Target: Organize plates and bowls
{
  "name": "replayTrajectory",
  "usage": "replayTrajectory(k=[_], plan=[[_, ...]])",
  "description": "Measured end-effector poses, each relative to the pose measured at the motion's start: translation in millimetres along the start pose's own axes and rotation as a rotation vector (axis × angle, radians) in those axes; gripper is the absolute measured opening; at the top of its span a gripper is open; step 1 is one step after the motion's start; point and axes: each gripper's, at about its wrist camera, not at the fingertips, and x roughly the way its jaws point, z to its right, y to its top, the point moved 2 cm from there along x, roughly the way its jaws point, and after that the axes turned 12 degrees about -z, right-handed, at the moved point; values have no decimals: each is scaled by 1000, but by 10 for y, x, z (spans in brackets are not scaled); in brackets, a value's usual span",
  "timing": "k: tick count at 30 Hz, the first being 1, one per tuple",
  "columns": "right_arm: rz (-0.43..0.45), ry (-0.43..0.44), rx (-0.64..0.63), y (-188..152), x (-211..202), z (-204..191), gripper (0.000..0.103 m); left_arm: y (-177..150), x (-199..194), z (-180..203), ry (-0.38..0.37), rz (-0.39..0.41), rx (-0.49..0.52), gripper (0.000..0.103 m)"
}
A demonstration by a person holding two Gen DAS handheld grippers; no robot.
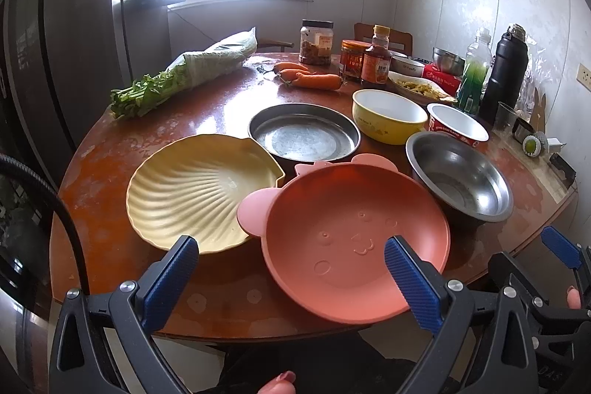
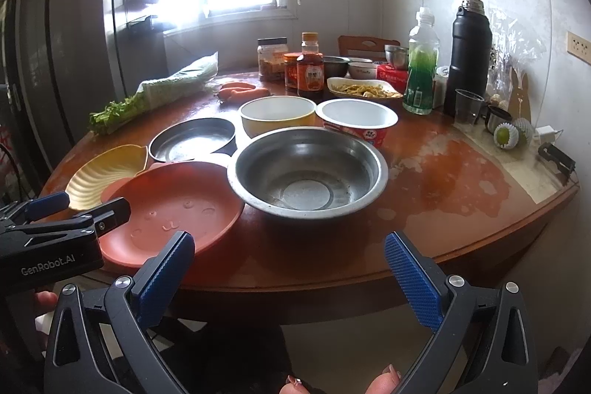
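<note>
A pink bear-faced plate (image 1: 351,239) lies at the table's near edge, partly resting on the cream shell-shaped plate (image 1: 199,187) to its left. Behind them sit a flat steel pan (image 1: 303,135), a yellow bowl (image 1: 388,115), a red-and-white paper bowl (image 1: 458,126) and a steel bowl (image 1: 461,176). My left gripper (image 1: 291,264) hangs open over the pink plate's near rim, holding nothing. My right gripper (image 2: 290,261) is open above the table edge, just short of the steel bowl (image 2: 306,168). The pink plate (image 2: 173,209) lies to its left.
Carrots (image 1: 314,78), bagged greens (image 1: 184,76), sauce jars and a bottle (image 1: 376,58), a dish of food (image 2: 364,87), a green bottle (image 2: 421,65), a black flask (image 2: 469,50) and a plastic cup (image 2: 467,106) crowd the far side. A fridge (image 1: 74,43) stands left.
</note>
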Motion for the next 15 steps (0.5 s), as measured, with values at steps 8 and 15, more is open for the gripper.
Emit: replayTrajectory(k=[8,15], plan=[[-1,-7,9,2,-17,21,103,-11,-5,9,8,2,10,102],[2,-1,1,0,-28,11,103,-7,-1,22,13,-1,14,102]])
